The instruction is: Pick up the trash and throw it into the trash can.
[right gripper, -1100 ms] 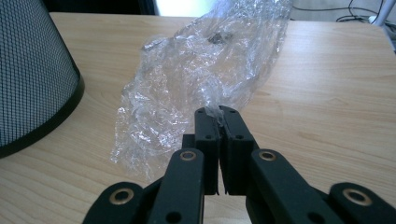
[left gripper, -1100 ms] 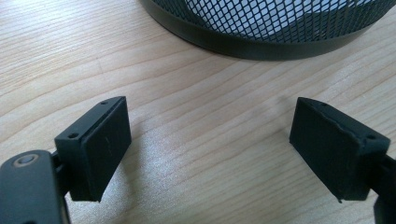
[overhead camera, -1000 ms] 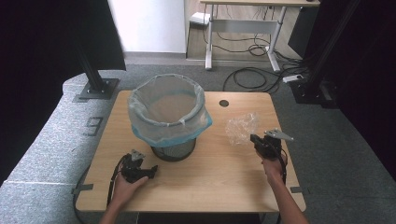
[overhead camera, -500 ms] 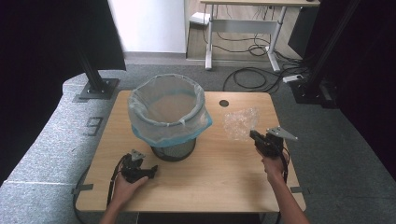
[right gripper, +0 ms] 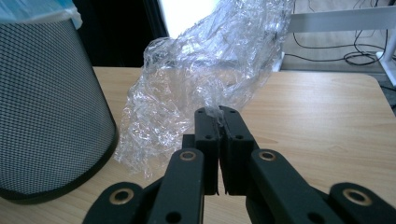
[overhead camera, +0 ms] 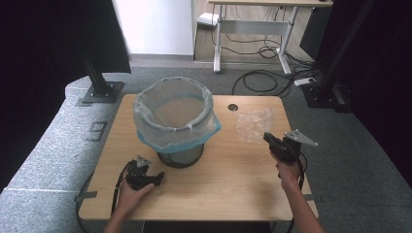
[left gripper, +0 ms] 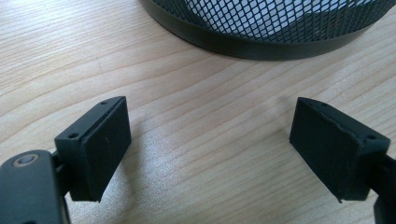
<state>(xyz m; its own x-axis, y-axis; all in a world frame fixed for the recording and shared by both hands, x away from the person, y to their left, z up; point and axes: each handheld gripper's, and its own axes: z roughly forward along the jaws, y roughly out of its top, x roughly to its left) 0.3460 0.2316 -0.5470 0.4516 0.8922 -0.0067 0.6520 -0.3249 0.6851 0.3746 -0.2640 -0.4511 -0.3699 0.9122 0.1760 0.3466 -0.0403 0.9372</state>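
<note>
Crinkled clear plastic film [right gripper: 205, 79], one piece, is pinched at its near edge between the closed jaws of the right gripper [right gripper: 218, 114]; in the high view it lies on the table's right half, just beyond that gripper. One black mesh bin [overhead camera: 180, 154] stands at centre, lined with one translucent bag [overhead camera: 170, 109] with a blue edge folded over its rim; nothing visible inside it. Left gripper [left gripper: 210, 140], jaws spread wide and holding nothing, rests low over the light wooden table [overhead camera: 233, 184] just before the bin's base. Grey carpet [overhead camera: 58, 145], cables [overhead camera: 262, 80] and a second desk [overhead camera: 252, 24] lie beyond
</note>
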